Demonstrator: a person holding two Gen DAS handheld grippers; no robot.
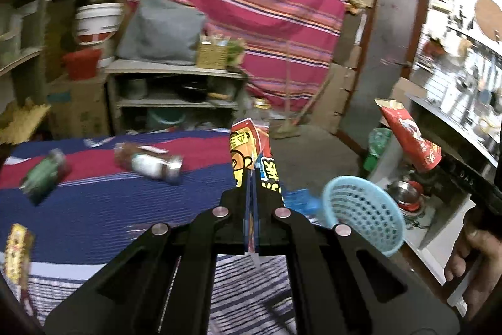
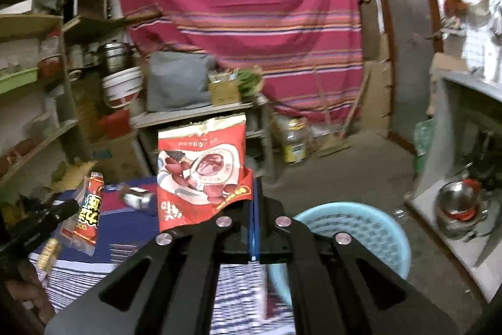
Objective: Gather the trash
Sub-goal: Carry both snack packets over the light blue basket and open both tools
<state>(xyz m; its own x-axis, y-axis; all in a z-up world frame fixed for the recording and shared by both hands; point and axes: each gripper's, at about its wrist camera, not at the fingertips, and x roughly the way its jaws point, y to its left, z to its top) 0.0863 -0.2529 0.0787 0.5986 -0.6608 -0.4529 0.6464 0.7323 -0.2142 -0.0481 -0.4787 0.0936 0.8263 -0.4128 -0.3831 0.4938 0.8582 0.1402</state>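
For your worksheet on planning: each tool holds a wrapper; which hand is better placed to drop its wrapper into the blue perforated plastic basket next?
Probably right: the right tool with its red snack bag sits beside the blue perforated plastic basket; the left tool is farther.

Striped red cloth (image 2: 244, 14) hung behind, grey cushion (image 1: 160, 30) — white bucket (image 1: 97, 21)

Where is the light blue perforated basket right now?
The light blue basket stands on the floor right of the striped bed, just beyond the right gripper; the left wrist view shows it lower right.
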